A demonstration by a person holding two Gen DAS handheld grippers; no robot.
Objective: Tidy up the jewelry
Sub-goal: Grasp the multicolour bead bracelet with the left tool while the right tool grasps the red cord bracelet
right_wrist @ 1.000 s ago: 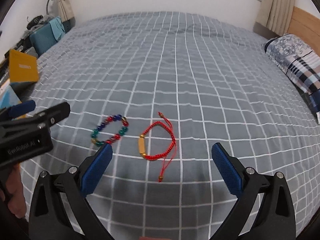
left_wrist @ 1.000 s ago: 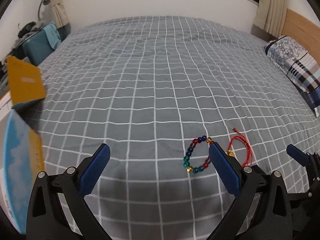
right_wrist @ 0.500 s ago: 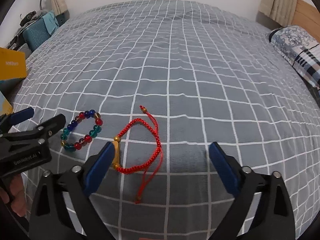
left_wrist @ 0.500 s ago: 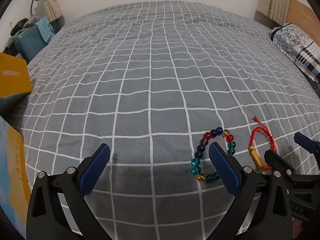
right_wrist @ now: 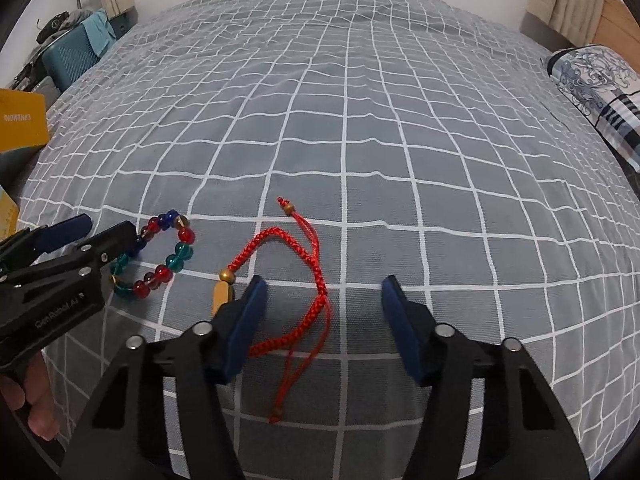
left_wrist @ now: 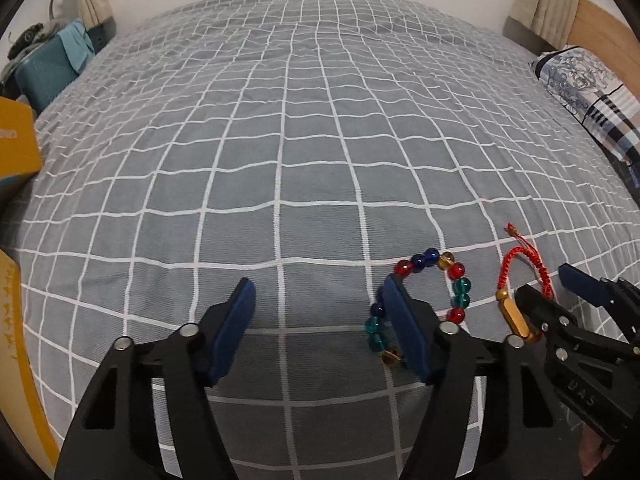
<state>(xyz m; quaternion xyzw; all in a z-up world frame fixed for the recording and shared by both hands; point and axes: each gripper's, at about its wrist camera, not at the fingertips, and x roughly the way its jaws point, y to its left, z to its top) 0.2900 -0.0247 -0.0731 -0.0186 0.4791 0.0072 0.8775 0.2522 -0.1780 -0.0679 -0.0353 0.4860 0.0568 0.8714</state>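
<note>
Beads point(left_wrist: 456, 270) red, blue, teal, amber; cord bracelet point(right_wrist: 304, 264) braided red.

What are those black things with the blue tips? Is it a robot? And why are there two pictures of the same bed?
It isn't a robot. A person holds one grabbing tool in each hand, and each tool carries a small camera looking out along its two blue-tipped fingers. So one picture comes from the left claw and the other from the right claw.

Both look down at a bed with a grey checked cover. Two bracelets lie on it side by side: a bead bracelet in red, blue, green and gold, and a red braided bracelet with a gold piece.

Nothing is held yet. Both claws are closing. The left one has one finger set inside the bead ring; the right one has the red braid between its fingers. A pillow lies at the far right.
</note>
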